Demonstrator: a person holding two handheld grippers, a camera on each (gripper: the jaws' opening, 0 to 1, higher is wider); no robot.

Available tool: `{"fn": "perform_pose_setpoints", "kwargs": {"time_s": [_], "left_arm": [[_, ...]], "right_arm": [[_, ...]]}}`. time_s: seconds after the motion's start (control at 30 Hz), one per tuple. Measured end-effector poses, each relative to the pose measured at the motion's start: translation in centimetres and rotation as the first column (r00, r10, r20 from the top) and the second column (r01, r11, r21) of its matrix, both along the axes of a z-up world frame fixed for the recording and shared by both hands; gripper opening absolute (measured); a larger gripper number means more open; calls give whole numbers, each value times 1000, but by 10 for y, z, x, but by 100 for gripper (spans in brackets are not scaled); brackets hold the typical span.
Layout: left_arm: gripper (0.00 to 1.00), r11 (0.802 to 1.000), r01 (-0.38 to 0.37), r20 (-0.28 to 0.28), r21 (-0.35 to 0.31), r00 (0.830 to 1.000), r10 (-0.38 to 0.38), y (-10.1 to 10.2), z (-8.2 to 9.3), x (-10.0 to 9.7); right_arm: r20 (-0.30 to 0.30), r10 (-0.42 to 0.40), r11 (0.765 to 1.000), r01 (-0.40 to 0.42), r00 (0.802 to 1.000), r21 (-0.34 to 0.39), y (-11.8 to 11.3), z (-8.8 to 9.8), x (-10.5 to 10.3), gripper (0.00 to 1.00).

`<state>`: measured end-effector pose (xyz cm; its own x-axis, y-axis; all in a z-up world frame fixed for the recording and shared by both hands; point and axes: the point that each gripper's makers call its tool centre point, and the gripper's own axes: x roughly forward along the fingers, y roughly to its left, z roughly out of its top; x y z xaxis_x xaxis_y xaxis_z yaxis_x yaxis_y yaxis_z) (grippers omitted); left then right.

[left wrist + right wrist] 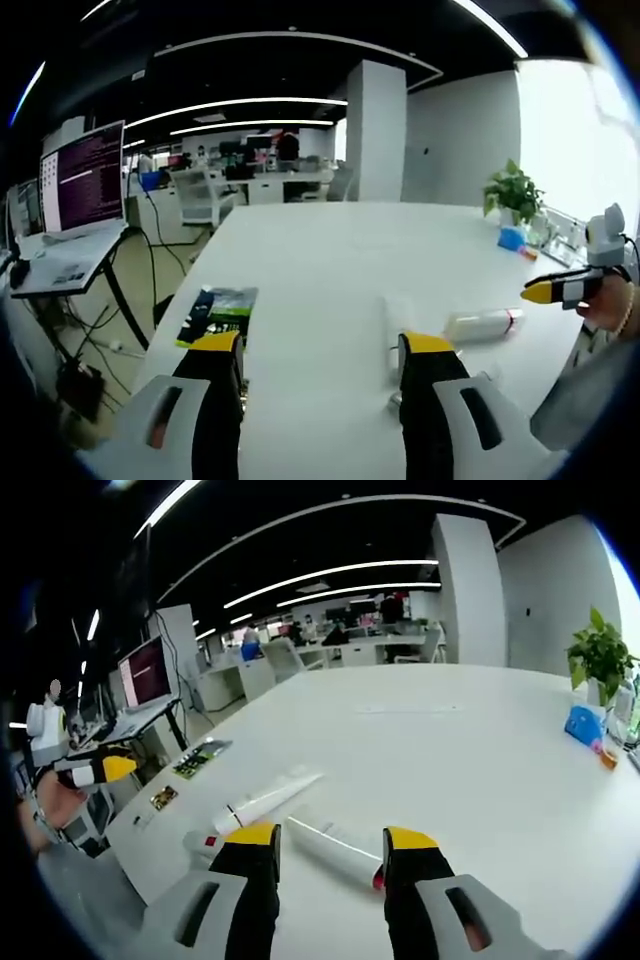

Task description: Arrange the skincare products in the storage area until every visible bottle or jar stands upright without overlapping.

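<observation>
Both hand-held grippers empty, jaws spread wide. Right hand-held gripper [330, 845] hovers low over the white bench [470, 770]; a white tube with red cap [335, 850] lies flat between its jaws, a second white tube [262, 802] lying just beyond. Left hand-held gripper [322, 350] over bench edge; a white bottle [484, 324] lies on its side ahead-right, a dark packet [217, 312] ahead-left.

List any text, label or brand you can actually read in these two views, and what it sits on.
None is readable.
Laptop screen: lines of text, too small.
Green-and-black packet at the table edge: print blurred.
White tubes lying on the table: no legible label.
Small card: too small.
</observation>
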<state>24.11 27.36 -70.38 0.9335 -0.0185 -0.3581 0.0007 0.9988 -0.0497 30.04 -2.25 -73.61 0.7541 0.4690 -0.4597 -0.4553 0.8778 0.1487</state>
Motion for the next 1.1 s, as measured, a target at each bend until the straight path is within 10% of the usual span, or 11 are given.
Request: {"fn": "perform_pose_setpoints", "kwargs": {"time_s": [1.1], "left_arm": [[57,1000,-26,4,-15,1000,26,6,1,-1]], "right_arm": [[5,17,999,-17,1000,-29,2,-2,0,37]]}}
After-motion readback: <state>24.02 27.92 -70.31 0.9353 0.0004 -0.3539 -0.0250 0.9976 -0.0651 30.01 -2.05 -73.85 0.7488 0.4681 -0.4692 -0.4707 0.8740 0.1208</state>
